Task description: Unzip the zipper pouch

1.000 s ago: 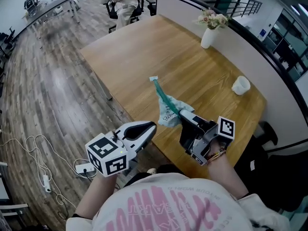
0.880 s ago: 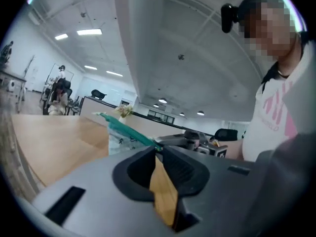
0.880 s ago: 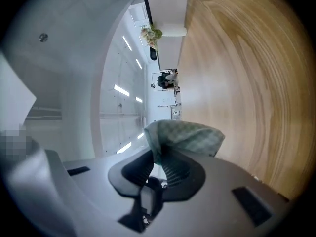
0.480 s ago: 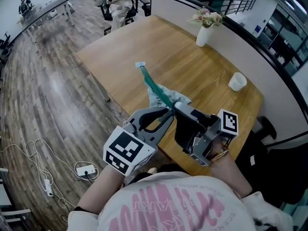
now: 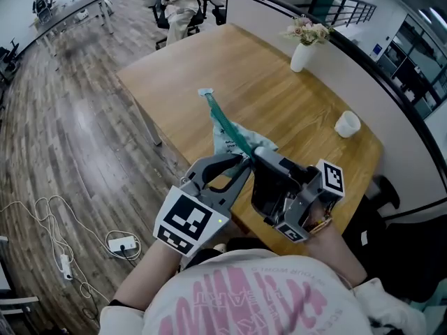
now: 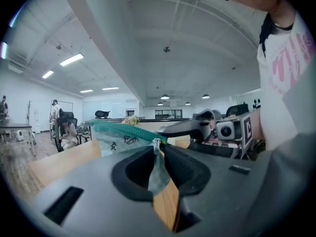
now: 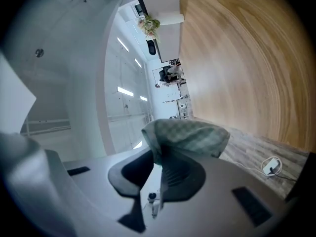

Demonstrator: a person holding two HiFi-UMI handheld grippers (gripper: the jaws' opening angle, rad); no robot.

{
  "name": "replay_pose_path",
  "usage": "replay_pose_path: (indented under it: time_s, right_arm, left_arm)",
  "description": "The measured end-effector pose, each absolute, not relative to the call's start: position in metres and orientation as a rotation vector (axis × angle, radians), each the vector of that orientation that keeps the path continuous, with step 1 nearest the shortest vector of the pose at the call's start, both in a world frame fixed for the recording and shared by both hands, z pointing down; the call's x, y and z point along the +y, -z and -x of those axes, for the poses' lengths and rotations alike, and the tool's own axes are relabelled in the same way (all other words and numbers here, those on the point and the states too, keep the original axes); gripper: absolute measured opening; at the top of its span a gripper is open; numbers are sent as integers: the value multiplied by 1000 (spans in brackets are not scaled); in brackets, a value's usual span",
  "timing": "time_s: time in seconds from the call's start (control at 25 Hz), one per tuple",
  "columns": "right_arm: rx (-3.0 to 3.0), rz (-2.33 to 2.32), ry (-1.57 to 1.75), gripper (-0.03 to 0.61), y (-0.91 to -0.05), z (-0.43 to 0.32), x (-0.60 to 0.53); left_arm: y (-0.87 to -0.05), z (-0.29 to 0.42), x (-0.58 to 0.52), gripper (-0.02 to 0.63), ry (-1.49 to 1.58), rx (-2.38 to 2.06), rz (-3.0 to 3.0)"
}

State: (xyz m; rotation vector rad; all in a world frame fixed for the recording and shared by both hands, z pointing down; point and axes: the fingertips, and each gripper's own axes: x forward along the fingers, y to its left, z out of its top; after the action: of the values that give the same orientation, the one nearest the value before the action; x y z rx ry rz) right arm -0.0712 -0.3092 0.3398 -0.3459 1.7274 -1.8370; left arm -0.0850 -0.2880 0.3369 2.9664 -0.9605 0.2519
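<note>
Both my claws pinched the zipper pouch (image 5: 227, 132) over the near edge of the desk (image 5: 279, 93).

My left claw (image 6: 159, 146) was pressed shut on the pouch's pale cloth right at the near end of its teal zipper (image 5: 221, 119), and my right claw (image 7: 159, 154) sat just beside it, clamped on a fold of the same checked cloth. The pouch stretched away from both claws toward the far left. A vase of flowers (image 5: 303, 46) stood at the desk's far edge and a white cup (image 5: 347, 124) at its right, both well apart from the pouch.

Open-plan office: desks (image 5: 73, 9), swivel chairs (image 5: 160, 14)
</note>
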Motion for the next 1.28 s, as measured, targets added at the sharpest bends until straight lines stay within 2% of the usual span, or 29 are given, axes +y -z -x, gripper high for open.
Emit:
replay_pose_path:
  time_s: [0.2, 0.36, 0.92, 1.28]
  right_arm:
    - [1686, 288, 1858, 46, -335, 75, -307]
    - [1679, 304, 1867, 48, -338, 74, -308]
    - [2022, 473, 1791, 54, -352, 65, -307]
    - [2011, 396, 1824, 57, -354, 62, -302]
  left_arm:
    - [-329, 88, -286, 67, -250, -1029, -2993]
    - [-328, 88, -287, 17, -248, -1052, -2976]
    - [-348, 81, -281, 9, -434, -828, -2955]
    - [-347, 82, -277, 11, -207, -714, -2852]
